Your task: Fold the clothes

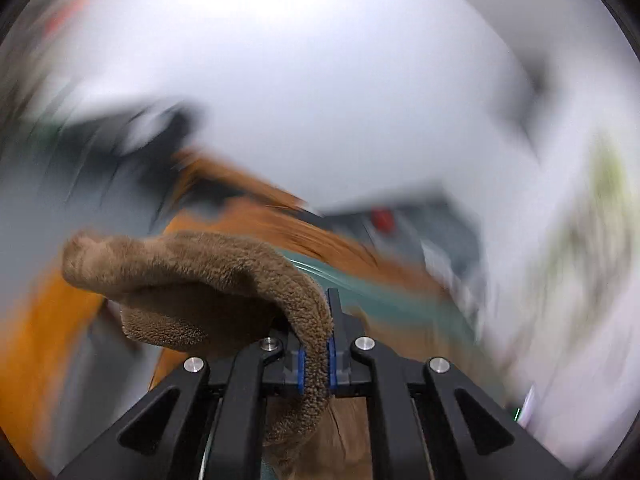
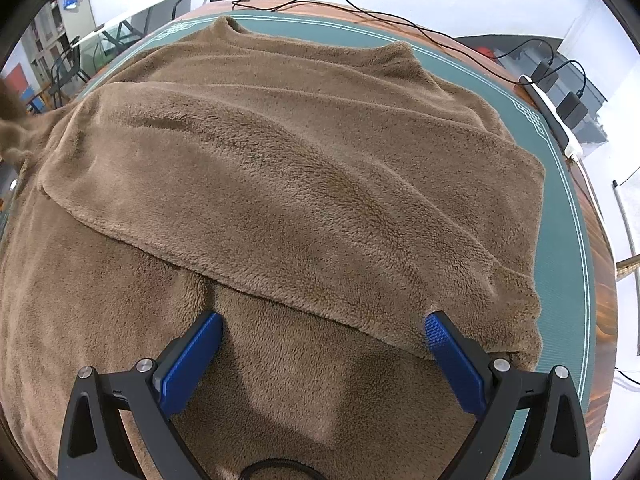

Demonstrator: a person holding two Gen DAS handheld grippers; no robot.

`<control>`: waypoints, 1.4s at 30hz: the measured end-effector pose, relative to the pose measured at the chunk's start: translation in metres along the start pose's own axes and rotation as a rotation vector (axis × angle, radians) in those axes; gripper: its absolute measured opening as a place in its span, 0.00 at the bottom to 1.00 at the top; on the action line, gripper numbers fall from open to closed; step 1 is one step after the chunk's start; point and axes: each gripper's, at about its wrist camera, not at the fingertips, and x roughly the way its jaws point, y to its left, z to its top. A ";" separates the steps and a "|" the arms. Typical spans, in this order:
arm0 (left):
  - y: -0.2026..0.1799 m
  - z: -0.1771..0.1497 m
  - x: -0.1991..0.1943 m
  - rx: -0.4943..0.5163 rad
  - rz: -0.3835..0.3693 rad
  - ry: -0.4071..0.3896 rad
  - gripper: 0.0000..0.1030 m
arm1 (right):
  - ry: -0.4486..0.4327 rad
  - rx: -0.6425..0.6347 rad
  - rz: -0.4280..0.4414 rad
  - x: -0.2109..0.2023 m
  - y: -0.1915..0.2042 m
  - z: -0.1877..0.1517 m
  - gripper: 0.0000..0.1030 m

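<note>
A brown fleece garment (image 2: 288,184) lies spread over the green mat (image 2: 560,208), one layer folded across another with a diagonal edge. My right gripper (image 2: 322,328) hovers open just above that edge, blue pads wide apart, nothing between them. In the left wrist view, my left gripper (image 1: 317,354) is shut on a fold of the same brown fleece (image 1: 192,280), which drapes up and out to the left of the jaws. The background of that view is smeared by motion blur.
A wooden table (image 2: 600,264) carries the mat. Black cables (image 2: 360,10), a white power strip (image 2: 552,116) and black adapters (image 2: 572,108) lie along its far right edge. Chairs and shelves stand beyond at the left.
</note>
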 end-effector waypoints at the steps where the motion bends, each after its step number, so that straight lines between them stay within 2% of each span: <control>1: -0.028 -0.003 0.011 0.108 -0.018 0.039 0.09 | 0.001 0.001 0.003 -0.001 0.001 -0.001 0.99; 2: -0.066 -0.013 0.029 0.247 -0.033 0.104 0.09 | 0.002 0.003 0.005 -0.002 0.002 -0.002 0.99; 4: -0.120 -0.048 0.063 0.449 -0.048 0.236 0.10 | 0.006 0.008 0.010 -0.004 0.003 -0.003 0.99; 8: -0.185 -0.122 0.092 0.723 -0.049 0.404 0.11 | -0.011 0.055 0.053 -0.014 0.000 -0.006 0.99; 9: -0.193 -0.136 0.095 0.762 -0.052 0.432 0.12 | -0.022 0.079 0.072 -0.018 -0.004 -0.008 0.99; 12: -0.202 -0.158 0.097 0.792 -0.064 0.483 0.14 | -0.051 0.200 0.151 -0.023 -0.015 -0.013 0.99; 13: -0.203 -0.163 0.097 0.799 -0.063 0.494 0.17 | -0.058 0.246 0.173 -0.025 -0.030 -0.016 0.99; 17: -0.210 -0.173 0.095 0.811 -0.073 0.511 0.36 | -0.092 0.381 0.302 -0.032 -0.091 0.008 0.99; 20: -0.212 -0.183 0.089 0.815 -0.075 0.513 0.40 | -0.123 0.455 0.440 -0.027 -0.099 0.002 0.99; 24: -0.210 -0.185 0.086 0.786 -0.059 0.520 0.40 | -0.171 0.501 0.594 -0.025 -0.114 0.023 0.99; 26: -0.208 -0.185 0.086 0.767 -0.050 0.524 0.40 | -0.176 0.504 0.657 -0.014 -0.114 0.044 0.99; 27: -0.206 -0.183 0.088 0.754 -0.046 0.524 0.40 | -0.178 0.502 0.681 -0.010 -0.113 0.054 0.99; 31: -0.193 -0.171 0.081 0.670 -0.029 0.513 0.41 | -0.181 0.433 0.671 -0.002 -0.100 0.088 0.96; 32: -0.187 -0.166 0.080 0.635 -0.024 0.510 0.47 | -0.176 0.421 0.671 0.002 -0.097 0.098 0.95; 35: -0.168 -0.154 0.082 0.551 0.008 0.490 0.59 | -0.131 0.384 0.670 0.022 -0.085 0.121 0.77; 36: -0.160 -0.149 0.083 0.522 0.020 0.482 0.60 | -0.108 0.369 0.668 0.029 -0.080 0.126 0.64; 37: -0.153 -0.145 0.082 0.492 0.028 0.480 0.61 | -0.086 0.356 0.666 0.035 -0.076 0.132 0.56; 39: -0.137 -0.136 0.079 0.426 0.050 0.469 0.62 | -0.058 0.339 0.661 0.047 -0.065 0.139 0.55; 41: -0.121 -0.126 0.078 0.355 0.081 0.454 0.66 | -0.062 0.307 0.650 0.049 -0.056 0.144 0.49; 42: -0.111 -0.122 0.078 0.310 0.097 0.450 0.68 | -0.073 0.286 0.642 0.047 -0.051 0.146 0.40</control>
